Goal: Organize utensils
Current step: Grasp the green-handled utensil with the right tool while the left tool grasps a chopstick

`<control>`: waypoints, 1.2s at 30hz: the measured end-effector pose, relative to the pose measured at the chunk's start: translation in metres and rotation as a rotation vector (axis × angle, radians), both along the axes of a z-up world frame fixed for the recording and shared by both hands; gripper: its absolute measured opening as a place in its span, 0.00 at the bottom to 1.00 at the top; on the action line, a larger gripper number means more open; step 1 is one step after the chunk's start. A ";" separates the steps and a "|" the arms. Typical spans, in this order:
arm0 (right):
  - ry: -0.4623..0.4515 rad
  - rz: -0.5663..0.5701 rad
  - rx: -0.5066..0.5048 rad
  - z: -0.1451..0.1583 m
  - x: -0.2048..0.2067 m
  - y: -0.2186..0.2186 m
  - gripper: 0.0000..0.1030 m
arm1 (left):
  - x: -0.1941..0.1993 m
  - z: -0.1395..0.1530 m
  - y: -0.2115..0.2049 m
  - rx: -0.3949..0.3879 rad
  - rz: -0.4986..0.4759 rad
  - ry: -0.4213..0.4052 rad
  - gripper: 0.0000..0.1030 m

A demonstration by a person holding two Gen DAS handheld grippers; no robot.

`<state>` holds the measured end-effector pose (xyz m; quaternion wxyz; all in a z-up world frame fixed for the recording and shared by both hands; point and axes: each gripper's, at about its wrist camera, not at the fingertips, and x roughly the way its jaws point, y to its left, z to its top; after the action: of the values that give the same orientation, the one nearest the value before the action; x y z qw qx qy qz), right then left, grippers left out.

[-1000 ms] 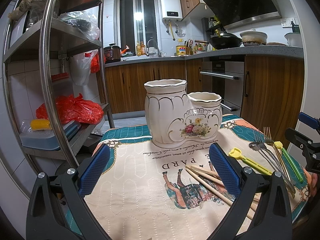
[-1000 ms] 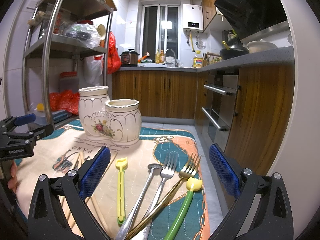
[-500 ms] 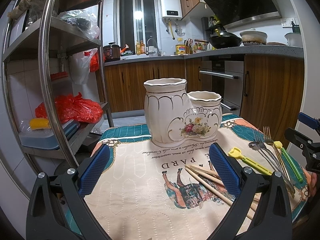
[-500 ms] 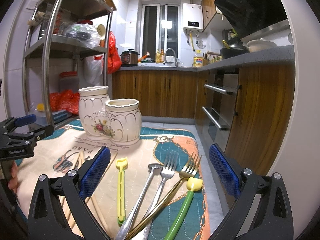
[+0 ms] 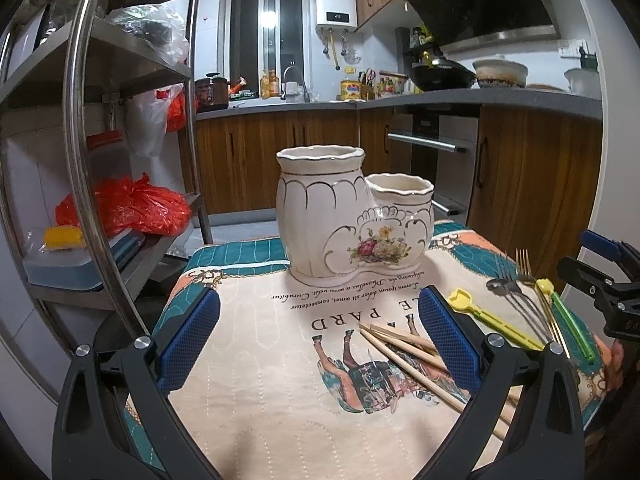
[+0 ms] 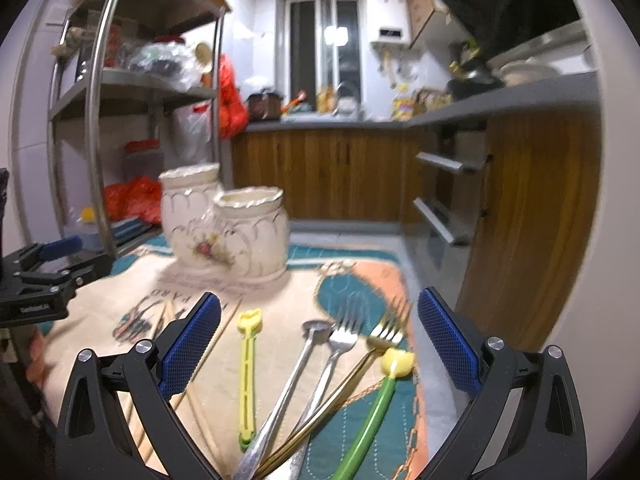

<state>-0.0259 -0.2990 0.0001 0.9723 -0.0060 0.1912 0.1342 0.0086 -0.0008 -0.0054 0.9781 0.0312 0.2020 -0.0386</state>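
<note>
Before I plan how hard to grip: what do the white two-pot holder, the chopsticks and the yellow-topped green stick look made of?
White two-pot floral holder: apparently glazed ceramic, glossy with gold trim and a painted flower.
Pale tan chopsticks: probably wood or bamboo, matte and uncoated-looking.
Green stick with yellow tip: likely plastic, given its saturated colour and smooth sheen.

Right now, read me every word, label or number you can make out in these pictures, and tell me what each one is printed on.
"LE PARD": large upside-down letters on the printed tablecloth.
"Lorem ipsum dolor sit amet, consectetur": small upside-down script on the same cloth, below the ceramic utensil holder; only partly legible.
White lettering on the left gripper body: too blurred to read.
Yellow tin label on the counter: too small.
Water heater display: unreadable.
</note>
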 end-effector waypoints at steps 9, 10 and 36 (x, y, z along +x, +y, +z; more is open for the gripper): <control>0.200 -0.066 -0.034 0.008 0.007 -0.035 0.95 | 0.012 0.005 -0.015 0.027 -0.070 0.219 0.95; 0.223 -0.070 -0.032 0.006 0.008 -0.039 0.95 | 0.011 0.003 -0.018 0.037 -0.073 0.238 0.95; 0.505 -0.071 -0.015 -0.034 0.031 -0.043 0.22 | 0.039 -0.035 -0.030 0.043 -0.155 0.520 0.19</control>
<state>0.0054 -0.3417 -0.0340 0.8978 0.0270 0.4289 0.0958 0.0473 -0.0313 -0.0402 0.8866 0.0566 0.4443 -0.1159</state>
